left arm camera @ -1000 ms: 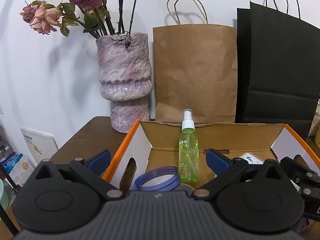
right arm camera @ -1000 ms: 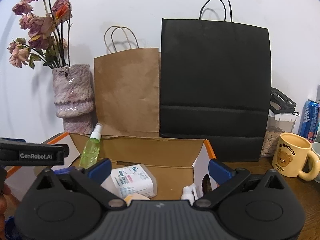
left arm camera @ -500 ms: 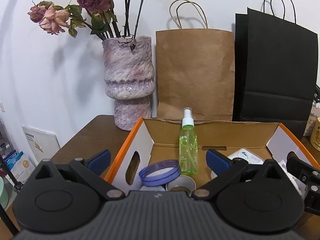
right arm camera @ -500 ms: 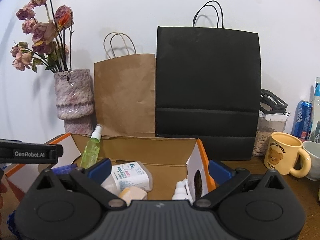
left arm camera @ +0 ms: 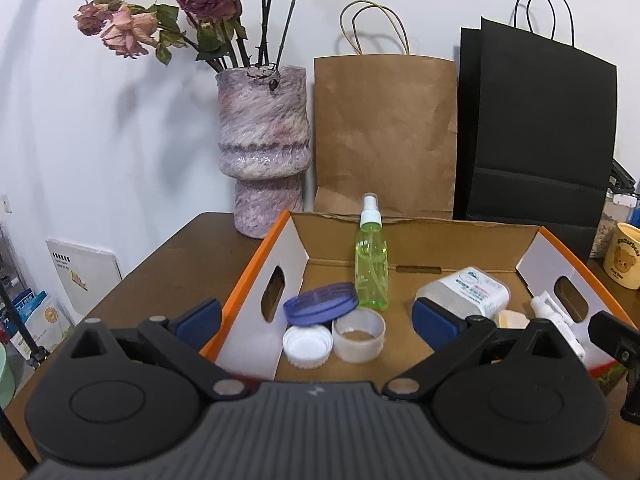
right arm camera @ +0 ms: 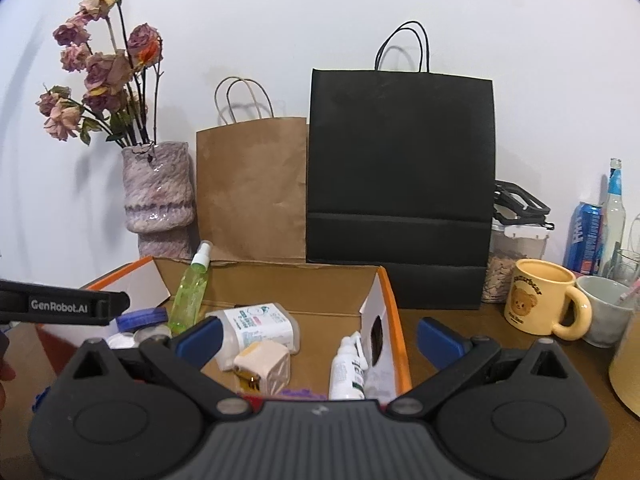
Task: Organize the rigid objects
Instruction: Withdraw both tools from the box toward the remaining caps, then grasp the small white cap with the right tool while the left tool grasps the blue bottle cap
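Note:
An open cardboard box with orange rims [left arm camera: 256, 268] [right arm camera: 394, 312] holds a green spray bottle [left arm camera: 371, 264] [right arm camera: 191, 292] standing at the back, a purple lid [left arm camera: 321, 303], a white cap [left arm camera: 307, 346], a clear tape ring [left arm camera: 359, 340], a white wipes pack [left arm camera: 466, 294] [right arm camera: 258, 326], a beige cube [right arm camera: 264, 366] and a small white spray bottle [right arm camera: 347, 368] [left arm camera: 556, 324]. My left gripper [left arm camera: 316, 320] is open and empty above the box's near edge. My right gripper [right arm camera: 320, 336] is open and empty over the box's right end.
A purple vase with dried roses [left arm camera: 262, 152], a brown paper bag [left arm camera: 384, 136] and a black paper bag [right arm camera: 400, 184] stand behind the box. A yellow bear mug [right arm camera: 540, 300], a grey cup [right arm camera: 608, 308], a jar, a can and a bottle stand at right.
Both grippers have pulled back and risen, so more of the box's inside shows. Both stay open and empty; the objects have not moved.

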The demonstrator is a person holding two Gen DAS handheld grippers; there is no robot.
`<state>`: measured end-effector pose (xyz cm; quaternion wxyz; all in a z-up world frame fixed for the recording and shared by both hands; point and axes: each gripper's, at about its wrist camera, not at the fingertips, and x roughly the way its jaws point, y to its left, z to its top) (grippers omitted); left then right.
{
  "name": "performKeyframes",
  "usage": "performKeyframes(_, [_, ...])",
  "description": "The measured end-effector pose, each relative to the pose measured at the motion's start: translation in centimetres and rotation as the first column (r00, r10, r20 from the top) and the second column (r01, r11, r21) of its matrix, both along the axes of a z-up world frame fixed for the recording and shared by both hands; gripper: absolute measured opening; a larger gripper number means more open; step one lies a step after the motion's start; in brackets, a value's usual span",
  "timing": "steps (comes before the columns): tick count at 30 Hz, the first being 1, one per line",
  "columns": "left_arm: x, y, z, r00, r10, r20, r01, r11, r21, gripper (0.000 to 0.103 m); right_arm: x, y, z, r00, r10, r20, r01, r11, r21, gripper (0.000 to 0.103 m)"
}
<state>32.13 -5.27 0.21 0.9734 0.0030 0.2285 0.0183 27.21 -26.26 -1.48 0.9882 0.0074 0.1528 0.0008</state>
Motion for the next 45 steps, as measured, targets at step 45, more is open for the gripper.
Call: performKeyframes(45, [-10.8,1.8,-3.5,0.986,-0.047,-0.160,0.051,0.999,0.019,0.103,-9.8,0.3,-2.6,0.985,0.051,-0.162,-0.056,0.998,-0.023,0.103])
